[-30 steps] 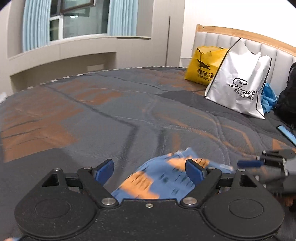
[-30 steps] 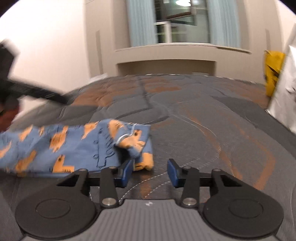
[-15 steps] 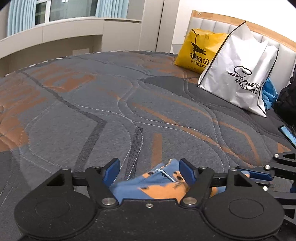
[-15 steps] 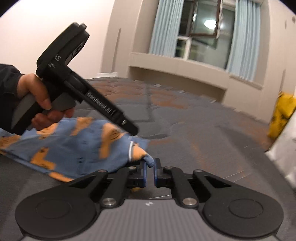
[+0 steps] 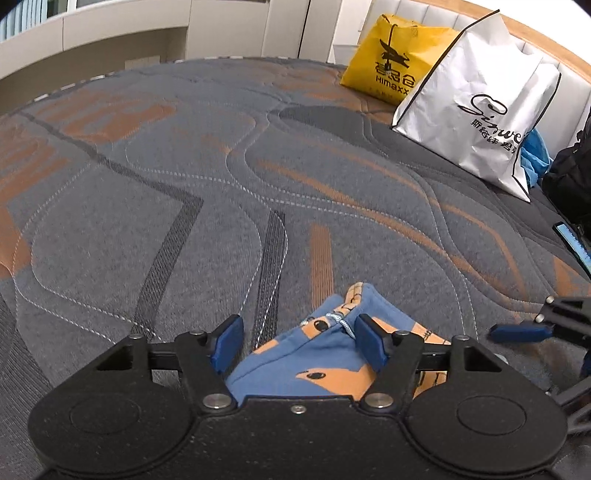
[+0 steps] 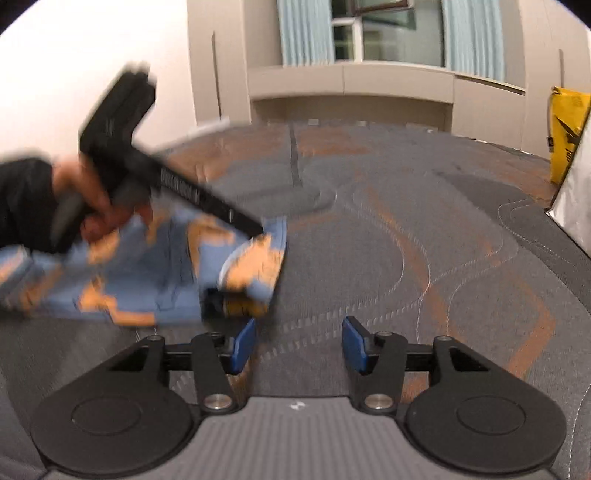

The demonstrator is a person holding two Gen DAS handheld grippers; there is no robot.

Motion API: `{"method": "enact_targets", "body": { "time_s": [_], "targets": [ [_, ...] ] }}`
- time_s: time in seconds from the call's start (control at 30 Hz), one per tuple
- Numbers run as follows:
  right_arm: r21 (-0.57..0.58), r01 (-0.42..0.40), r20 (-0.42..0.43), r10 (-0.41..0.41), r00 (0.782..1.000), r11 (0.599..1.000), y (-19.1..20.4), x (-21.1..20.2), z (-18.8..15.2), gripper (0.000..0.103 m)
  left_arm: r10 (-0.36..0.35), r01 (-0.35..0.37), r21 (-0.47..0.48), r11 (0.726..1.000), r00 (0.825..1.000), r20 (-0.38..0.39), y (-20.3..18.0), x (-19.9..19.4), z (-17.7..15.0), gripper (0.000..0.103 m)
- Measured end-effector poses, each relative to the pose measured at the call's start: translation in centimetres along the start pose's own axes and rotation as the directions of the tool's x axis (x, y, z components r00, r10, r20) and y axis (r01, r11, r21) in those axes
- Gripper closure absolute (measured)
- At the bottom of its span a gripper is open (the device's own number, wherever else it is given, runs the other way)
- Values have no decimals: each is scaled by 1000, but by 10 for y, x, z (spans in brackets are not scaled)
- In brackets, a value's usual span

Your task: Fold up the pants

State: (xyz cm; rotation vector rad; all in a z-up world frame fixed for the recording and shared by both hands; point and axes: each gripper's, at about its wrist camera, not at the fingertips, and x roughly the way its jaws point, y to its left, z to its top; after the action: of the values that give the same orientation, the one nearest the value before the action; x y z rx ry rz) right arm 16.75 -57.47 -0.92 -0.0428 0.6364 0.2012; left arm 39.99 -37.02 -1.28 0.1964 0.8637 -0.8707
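Between left hand-held gripper (image 5: 301, 341) pads: pants (image 5: 314, 363).

Ahead of me the mattress (image 5: 207, 155) spreads wide, quilted grey with orange patches, dark bands and pale stitched curves. At its far right a yellow shopping bag (image 5: 391, 55) with a black print stands against the padded headboard (image 5: 569, 70), which has a wooden top edge. Just beside it, and partly in front, a white bag (image 5: 476, 110) with black trim and lettering leans the same way. Something blue (image 5: 535, 155) pokes out behind the white bag, next to a black bag (image 5: 570, 181). Across the room I see a window (image 6: 388, 33) between pale blue curtains (image 6: 306, 33), above a beige ledge (image 6: 351, 79).
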Motion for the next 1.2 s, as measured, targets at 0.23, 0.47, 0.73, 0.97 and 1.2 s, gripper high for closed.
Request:
{"method": "enact_targets", "body": {
  "time_s": [0.23,0.47,0.73,0.97,1.2],
  "targets": [
    [-150,54,21,-51,998,987,29,19,10,90,-13,13,14,1000,1000,11,-10,-5,-1,65],
    [16,73,34,-74,997,997,-1,6,9,76,-9,9,18,1000,1000,11,-4,-15,2,53],
    [472,-294,98,282,954,831,-51,-7,-4,45,-63,61,-68,996,998,-32,8,1,1,47],
    [565,-349,107,354,929,747,-41,19,3,36,-71,67,-71,995,996,-52,4,4,5,61],
    [701,-309,185,255,949,643,-54,30,-6,77,-61,59,-91,994,998,-20,-1,-4,9,93]
  ]
}}
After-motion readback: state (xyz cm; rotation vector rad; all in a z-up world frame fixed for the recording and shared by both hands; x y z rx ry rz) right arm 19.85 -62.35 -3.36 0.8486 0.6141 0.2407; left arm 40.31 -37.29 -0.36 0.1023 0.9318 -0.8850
